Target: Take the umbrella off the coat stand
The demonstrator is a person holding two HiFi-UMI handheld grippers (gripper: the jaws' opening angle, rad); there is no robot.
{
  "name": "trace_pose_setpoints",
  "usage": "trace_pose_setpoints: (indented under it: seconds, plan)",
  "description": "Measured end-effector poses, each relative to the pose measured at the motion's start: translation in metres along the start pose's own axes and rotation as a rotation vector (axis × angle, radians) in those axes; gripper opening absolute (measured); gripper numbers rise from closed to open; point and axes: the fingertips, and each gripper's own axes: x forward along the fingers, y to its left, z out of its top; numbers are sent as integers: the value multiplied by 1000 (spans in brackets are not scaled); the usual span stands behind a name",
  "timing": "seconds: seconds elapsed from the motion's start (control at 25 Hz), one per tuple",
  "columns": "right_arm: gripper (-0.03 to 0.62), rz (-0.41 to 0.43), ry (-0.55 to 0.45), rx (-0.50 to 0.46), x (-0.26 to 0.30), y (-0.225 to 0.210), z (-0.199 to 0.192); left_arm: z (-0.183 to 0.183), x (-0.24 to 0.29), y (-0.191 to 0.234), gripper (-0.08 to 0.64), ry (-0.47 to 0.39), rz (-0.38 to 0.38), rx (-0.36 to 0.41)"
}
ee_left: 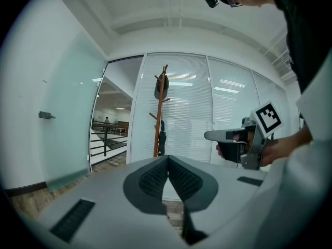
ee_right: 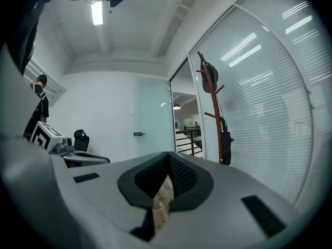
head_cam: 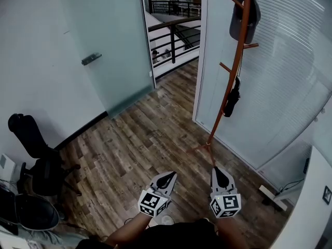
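While the umbrella [head_cam: 232, 101] hangs low on the coat stand [head_cam: 212, 134], right of frame, left gripper [head_cam: 170, 176] and right gripper [head_cam: 217, 171] sit bottom centre, jaws pressed together, empty. A sideways yank could tip the stand or drop the cap [head_cam: 245, 15].

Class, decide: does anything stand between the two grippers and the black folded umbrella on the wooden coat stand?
Nothing visible does: only open wood-plank floor separates the left gripper and right gripper from the hanging black folded umbrella.
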Motion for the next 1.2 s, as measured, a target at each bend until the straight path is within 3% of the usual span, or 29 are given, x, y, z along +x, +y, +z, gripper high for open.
trace_pose_setpoints:
  seconds: [0.24, 0.52, 1.2]
  plan:
    - [5, -26, 18, 5, 9, 11, -9, -4, -2, 20, 12, 4, -16, -9]
    - [5, -32, 30, 9, 42, -10, -11, -6, 29, 38, 12, 18, -19, -22]
    - [5, 12, 25, 35, 154, -111, 6, 31, 176, 69, 12, 28, -3, 24]
